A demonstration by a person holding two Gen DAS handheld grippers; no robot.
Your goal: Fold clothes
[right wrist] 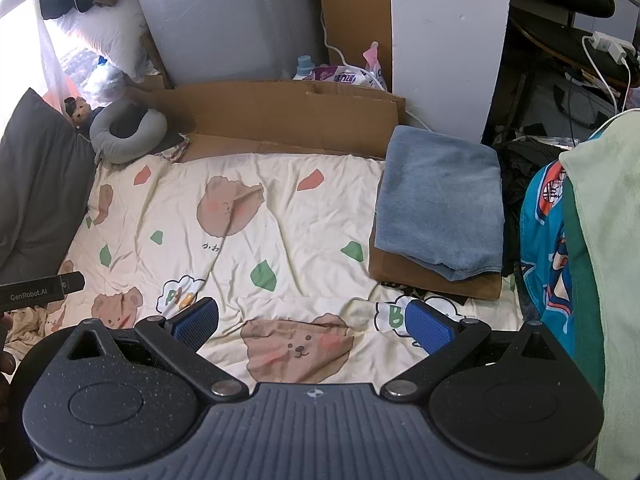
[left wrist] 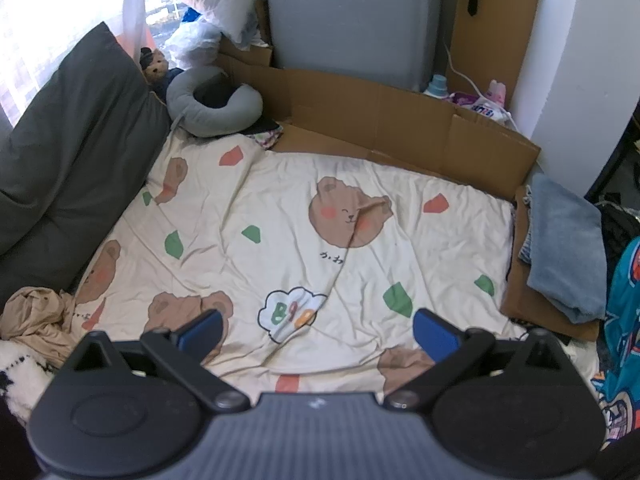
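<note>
Both grippers, left [left wrist: 318, 332] and right [right wrist: 312, 322], hover wide apart and empty above the cream bear-print bed sheet [left wrist: 280, 220]. Crumpled tan clothing [left wrist: 36, 316] lies at the bed's left edge; farther right, a folded blue-grey towel [right wrist: 440, 204] rests on brown cardboard [right wrist: 436, 280]. Beyond sits a grey neck pillow [right wrist: 128, 130].

"GenRobot.AI" in white on a black device [right wrist: 40, 290], left of the tool. Japanese characters "かわ" printed on the bedsheet [right wrist: 280, 216] ahead, beneath a bear face; cloud motif [left wrist: 290, 312] lettered "B".
</note>
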